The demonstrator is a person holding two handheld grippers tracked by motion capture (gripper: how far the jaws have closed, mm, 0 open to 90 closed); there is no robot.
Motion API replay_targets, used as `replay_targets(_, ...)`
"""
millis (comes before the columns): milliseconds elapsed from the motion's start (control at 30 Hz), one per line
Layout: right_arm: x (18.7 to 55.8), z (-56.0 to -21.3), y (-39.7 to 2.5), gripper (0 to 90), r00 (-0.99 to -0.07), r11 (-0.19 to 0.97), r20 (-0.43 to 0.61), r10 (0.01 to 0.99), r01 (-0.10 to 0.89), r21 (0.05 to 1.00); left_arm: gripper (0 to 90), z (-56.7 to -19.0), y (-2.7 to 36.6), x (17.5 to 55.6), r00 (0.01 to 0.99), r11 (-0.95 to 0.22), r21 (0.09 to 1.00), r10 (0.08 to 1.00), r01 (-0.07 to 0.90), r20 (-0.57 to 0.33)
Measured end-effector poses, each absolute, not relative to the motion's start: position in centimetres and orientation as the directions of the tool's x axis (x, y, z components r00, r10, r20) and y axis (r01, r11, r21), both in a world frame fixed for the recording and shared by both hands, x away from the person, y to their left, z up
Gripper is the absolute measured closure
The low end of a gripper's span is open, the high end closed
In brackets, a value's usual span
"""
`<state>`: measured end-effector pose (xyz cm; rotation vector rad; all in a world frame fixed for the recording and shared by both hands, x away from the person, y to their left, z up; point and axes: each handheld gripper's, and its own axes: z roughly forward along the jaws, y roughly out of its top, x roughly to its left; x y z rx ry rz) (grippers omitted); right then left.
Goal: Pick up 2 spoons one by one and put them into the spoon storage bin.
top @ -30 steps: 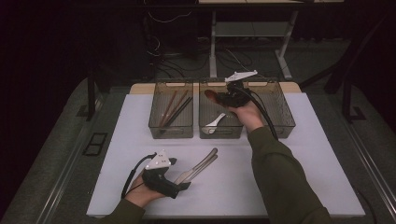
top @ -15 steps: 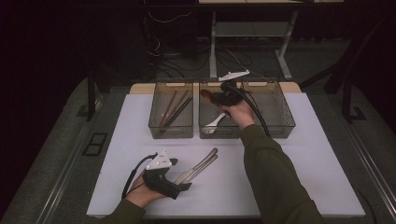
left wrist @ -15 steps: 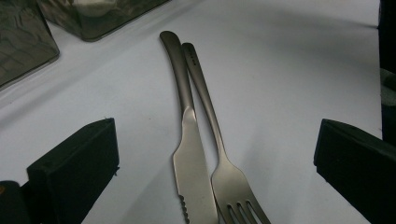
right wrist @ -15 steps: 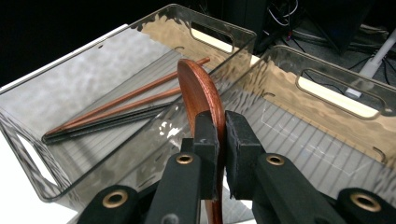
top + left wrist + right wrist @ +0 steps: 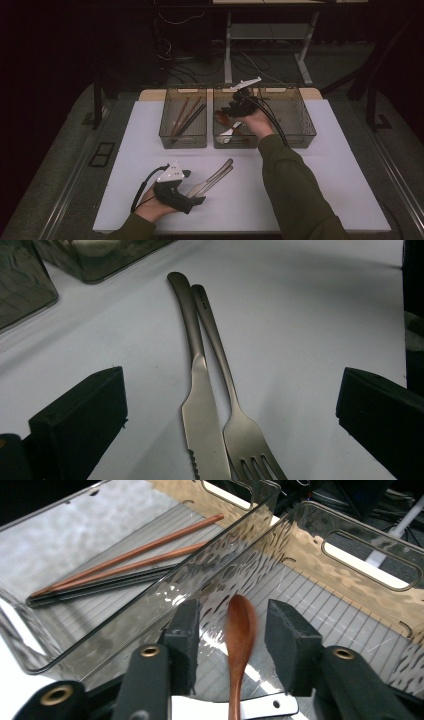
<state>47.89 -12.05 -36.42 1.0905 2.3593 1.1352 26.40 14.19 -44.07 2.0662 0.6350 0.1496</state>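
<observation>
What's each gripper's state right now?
Left gripper: open, jaws either side of the knife and fork.
Right gripper: open, wooden spoon between its jaws.

Open white table [image 5: 325, 165] is left right of the knife [image 5: 202, 415] and fork [image 5: 240, 425], which lie touching between the left gripper [image 5: 192, 197] jaws; approach from the near edge is blocked by the hand. The middle bin [image 5: 350, 555] is hemmed by clear walls; its floor is partly taken by a wooden spoon [image 5: 239, 635] and a white utensil [image 5: 270, 705]. The left bin [image 5: 182, 142] is taken by chopsticks [image 5: 125, 560]
</observation>
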Motion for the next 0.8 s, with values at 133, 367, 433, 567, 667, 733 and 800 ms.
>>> replay_targets(133, 47.3, -35.9, -12.8, 49.4, -0.667, 0.37, 0.079, 0.741, 0.503, 0.781, 0.0, -44.0, 14.3, 26.4, 0.858, -0.429, 0.82, 0.495, 0.378, -0.136)
replay_targets(367, 46.0, -35.2, -14.2, 37.5, -0.689, 0.353, 0.115, 0.716, 0.5, 0.791, 0.0, -43.9, 14.4, 26.5, 0.851, -0.419, 0.822, 0.505, 0.387, -0.143)
replay_targets(433, 45.5, -35.0, -14.6, 32.8, -0.687, 0.338, 0.131, 0.714, 0.503, 0.795, 0.0, -43.9, 14.4, 26.5, 0.85, -0.419, 0.821, 0.507, 0.387, -0.142)
replay_targets(567, 44.4, -34.8, -15.0, 25.3, -0.692, 0.356, 0.108, 0.714, 0.491, 0.795, 0.0, -43.8, 14.5, 26.5, 0.847, -0.422, 0.818, 0.512, 0.39, -0.14)
replay_targets(667, 43.4, -34.8, -15.7, 21.4, -0.701, 0.354, 0.104, 0.705, 0.475, 0.806, 0.0, -43.9, 14.5, 26.4, 0.846, -0.417, 0.822, 0.515, 0.388, -0.138)
replay_targets(733, 43.0, -34.8, -16.1, 19.6, -0.701, 0.344, 0.111, 0.704, 0.473, 0.811, 0.0, -43.8, 14.5, 26.4, 0.845, -0.419, 0.821, 0.517, 0.388, -0.136)
replay_targets(800, 42.4, -34.8, -16.6, 19.0, -0.704, 0.335, 0.112, 0.701, 0.464, 0.82, 0.0, -43.8, 14.5, 26.4, 0.844, -0.42, 0.82, 0.519, 0.389, -0.136)
